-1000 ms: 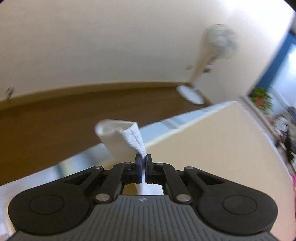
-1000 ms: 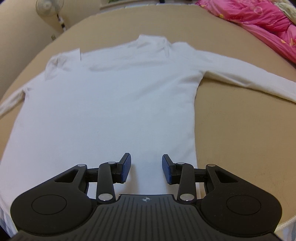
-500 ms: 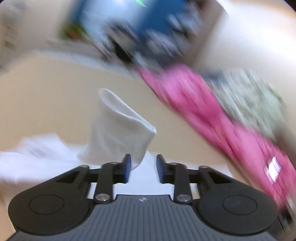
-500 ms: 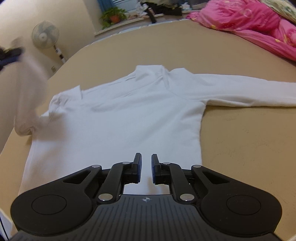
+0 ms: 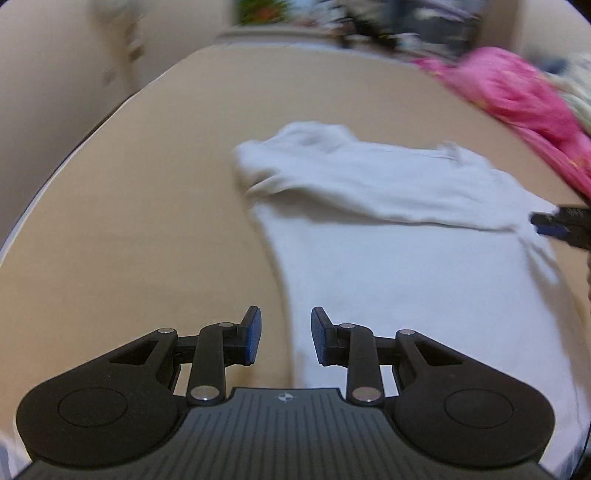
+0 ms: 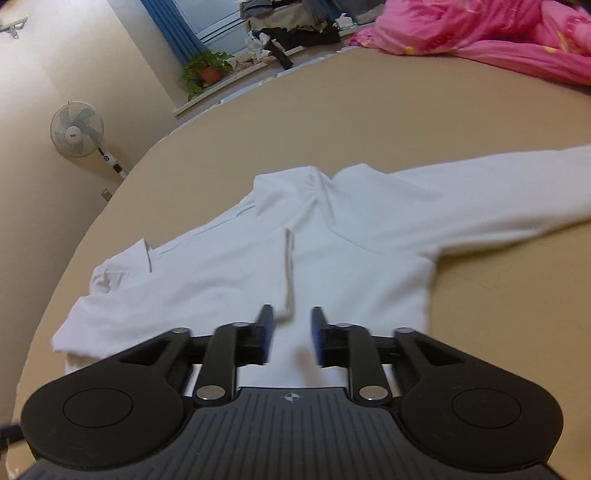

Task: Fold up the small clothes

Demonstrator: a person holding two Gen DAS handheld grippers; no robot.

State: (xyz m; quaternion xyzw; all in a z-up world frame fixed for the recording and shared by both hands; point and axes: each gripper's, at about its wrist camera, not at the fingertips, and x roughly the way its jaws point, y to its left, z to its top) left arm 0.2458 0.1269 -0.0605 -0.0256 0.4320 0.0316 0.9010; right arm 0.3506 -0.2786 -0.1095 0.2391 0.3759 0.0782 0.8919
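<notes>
A white long-sleeved shirt (image 6: 236, 266) lies flat on a big tan bed (image 6: 406, 118). The cloth looks soft and smooth, with a few small wrinkles. One sleeve (image 5: 369, 192) is folded across the chest, and its end lies near the middle of the shirt. The other sleeve (image 6: 480, 195) lies straight out toward the right edge of the bed. The collar (image 6: 295, 184) points toward the far edge.

The left gripper (image 5: 286, 339) hangs over the near left side of the shirt, right above the shirt's edge. Its black fingers (image 5: 253, 336) with blue pads are wide apart and hold nothing. The right gripper (image 6: 291, 336) hangs over the lower middle of the shirt. Its fingers (image 6: 265, 332) are also apart and hold nothing.

A bright pink blanket (image 6: 498, 33) lies bunched up at the far right corner of the bed. A white fan (image 6: 79, 134) stands by the cream wall, and a green plant (image 6: 207, 68) in an orange pot sits near a blue curtain (image 6: 173, 26).
</notes>
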